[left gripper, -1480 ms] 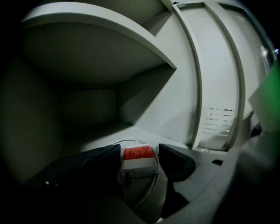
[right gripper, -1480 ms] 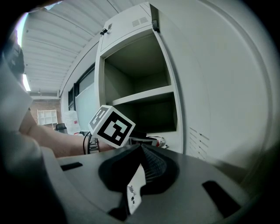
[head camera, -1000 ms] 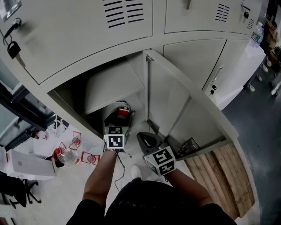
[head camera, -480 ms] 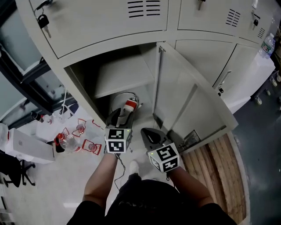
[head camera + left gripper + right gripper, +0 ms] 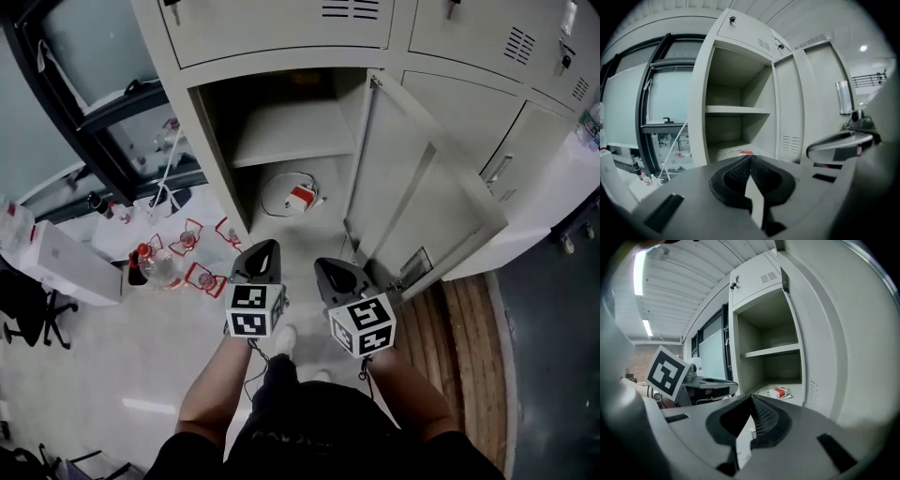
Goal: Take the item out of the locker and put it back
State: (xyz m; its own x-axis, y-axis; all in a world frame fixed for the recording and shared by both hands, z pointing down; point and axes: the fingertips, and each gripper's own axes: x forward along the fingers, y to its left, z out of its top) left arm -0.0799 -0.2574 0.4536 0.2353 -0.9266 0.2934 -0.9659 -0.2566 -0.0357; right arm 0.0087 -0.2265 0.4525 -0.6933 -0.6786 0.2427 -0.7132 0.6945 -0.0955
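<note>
The item (image 5: 292, 195), a coiled white cable with a red-and-white block, lies on the floor of the open locker (image 5: 291, 141); it also shows as the item (image 5: 777, 392) in the right gripper view and as a red strip of the item (image 5: 743, 152) just past the left jaws. My left gripper (image 5: 261, 246) hangs in front of the locker, apart from the item. Its jaws have just been closing and now meet with nothing between them, as the left gripper (image 5: 750, 157) shows. My right gripper (image 5: 328, 264) is beside it, also shut and empty, with the right gripper (image 5: 751, 397) pointing at the locker.
The locker door (image 5: 422, 206) swings out to the right of my right gripper. Bottles and red-marked pieces (image 5: 159, 267) lie on the floor at left beside a white box (image 5: 66, 267). A wooden pallet (image 5: 469, 319) is at right. A black chair (image 5: 23, 300) stands far left.
Both grippers have drawn back out of the locker mouth, the left one farther. The left jaws went from open by the item to shut. The item stays on the locker floor.
</note>
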